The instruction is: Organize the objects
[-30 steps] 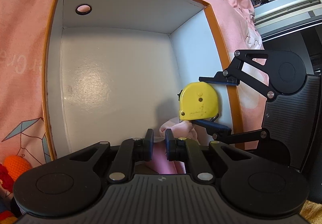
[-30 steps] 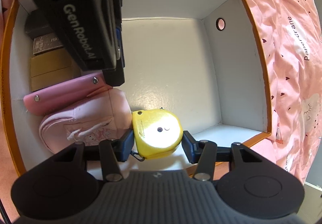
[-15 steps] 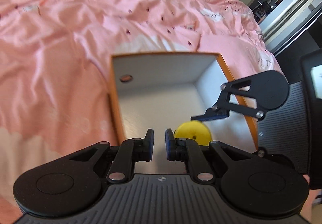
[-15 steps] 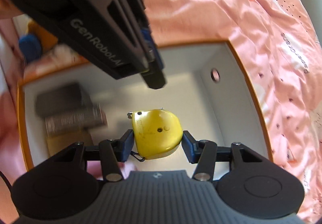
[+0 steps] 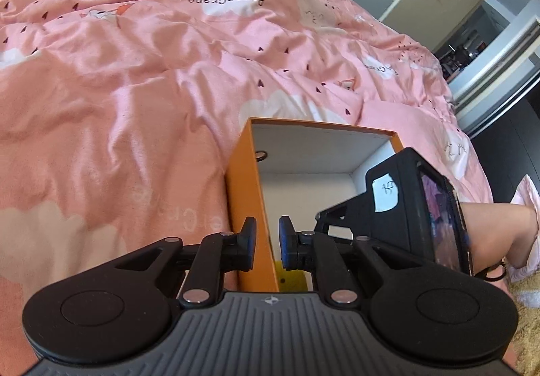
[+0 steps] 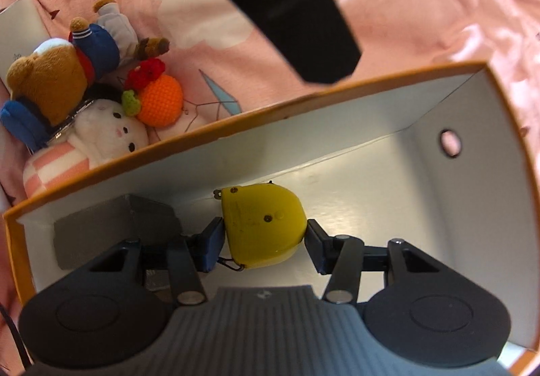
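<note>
A yellow tape measure (image 6: pixel 265 224) sits between my right gripper's (image 6: pixel 265 242) pads, which are shut on it, low inside the orange box with white inside walls (image 6: pixel 371 112). A sliver of it shows in the left wrist view (image 5: pixel 290 278). My left gripper (image 5: pixel 266 242) is empty, its pads nearly together with a narrow gap, above the box's left wall (image 5: pixel 249 200). The right gripper's body (image 5: pixel 411 207) shows to its right, over the box.
The box holds a grey box (image 6: pixel 114 227) at its left end. Outside it on the pink bedding (image 5: pixel 135 72) lie a teddy bear (image 6: pixel 54 75), an orange crochet fruit (image 6: pixel 158 102) and a white bunny plush (image 6: pixel 108 133). A person's arm (image 5: pixel 489 227) is at right.
My left gripper has lifted and pulled out of the box to its left edge. My right gripper has kept hold of the tape measure and turned, so the plush toys beyond the box now show.
</note>
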`<state>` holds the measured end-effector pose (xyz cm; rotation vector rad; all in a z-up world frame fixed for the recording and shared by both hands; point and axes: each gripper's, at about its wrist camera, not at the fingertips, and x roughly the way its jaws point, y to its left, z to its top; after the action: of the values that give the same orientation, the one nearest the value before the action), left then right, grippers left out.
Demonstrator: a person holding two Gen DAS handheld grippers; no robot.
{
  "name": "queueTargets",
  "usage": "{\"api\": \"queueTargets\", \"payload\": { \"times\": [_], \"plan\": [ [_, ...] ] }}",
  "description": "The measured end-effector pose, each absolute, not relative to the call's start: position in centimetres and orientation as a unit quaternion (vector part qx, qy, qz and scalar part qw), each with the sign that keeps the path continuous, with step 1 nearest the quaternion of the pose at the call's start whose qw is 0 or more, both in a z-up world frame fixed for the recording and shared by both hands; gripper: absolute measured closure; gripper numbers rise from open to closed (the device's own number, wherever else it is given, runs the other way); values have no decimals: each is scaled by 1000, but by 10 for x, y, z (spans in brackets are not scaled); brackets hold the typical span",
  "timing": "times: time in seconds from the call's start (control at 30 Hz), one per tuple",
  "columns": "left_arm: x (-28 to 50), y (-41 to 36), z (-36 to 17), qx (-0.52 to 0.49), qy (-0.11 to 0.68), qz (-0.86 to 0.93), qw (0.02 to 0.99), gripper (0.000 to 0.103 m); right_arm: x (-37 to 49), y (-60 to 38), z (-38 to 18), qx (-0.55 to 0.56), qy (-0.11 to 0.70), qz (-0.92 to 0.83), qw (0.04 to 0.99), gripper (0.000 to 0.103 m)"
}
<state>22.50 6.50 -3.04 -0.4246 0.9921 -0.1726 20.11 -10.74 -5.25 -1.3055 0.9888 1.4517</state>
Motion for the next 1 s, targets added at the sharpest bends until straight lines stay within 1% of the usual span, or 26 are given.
{"api": "queueTargets", "payload": {
  "times": [0.17,0.23,0.33,0.57,0.63,0.67,0.7,0.73,0.77,0.8,0.87,0.93,1.0],
  "plan": [
    [227,71,-35,-222,473,-81,849,88,203,-107,-57,-498,445,597,444,47],
    [226,71,-36,-225,473,-81,848,88,201,-108,-55,-497,447,595,446,47],
    [224,70,-35,-226,472,-85,848,85,198,-115,-45,-496,439,591,460,45],
    [212,51,-25,-215,459,-121,854,85,200,-162,12,-450,417,543,573,45],
    [208,42,-22,-209,457,-139,853,85,195,-183,26,-443,411,520,604,47],
    [206,37,-21,-206,456,-147,853,85,205,-169,16,-441,408,511,614,47],
    [205,32,-21,-203,457,-155,852,85,216,-151,4,-440,406,504,623,50],
    [204,26,-21,-198,460,-165,850,85,223,-156,6,-437,406,498,629,55],
    [202,20,-22,-195,462,-174,847,85,222,-179,10,-437,406,490,636,58],
    [201,14,-24,-193,465,-182,844,85,226,-169,4,-437,407,482,641,61],
    [200,2,-29,-186,474,-194,838,85,223,-181,10,-444,406,471,646,66],
    [199,-8,-33,-179,481,-199,834,85,222,-188,4,-453,408,465,642,73],
    [197,-15,-37,-174,486,-206,831,85,222,-191,-3,-457,414,464,636,77]
  ]
}}
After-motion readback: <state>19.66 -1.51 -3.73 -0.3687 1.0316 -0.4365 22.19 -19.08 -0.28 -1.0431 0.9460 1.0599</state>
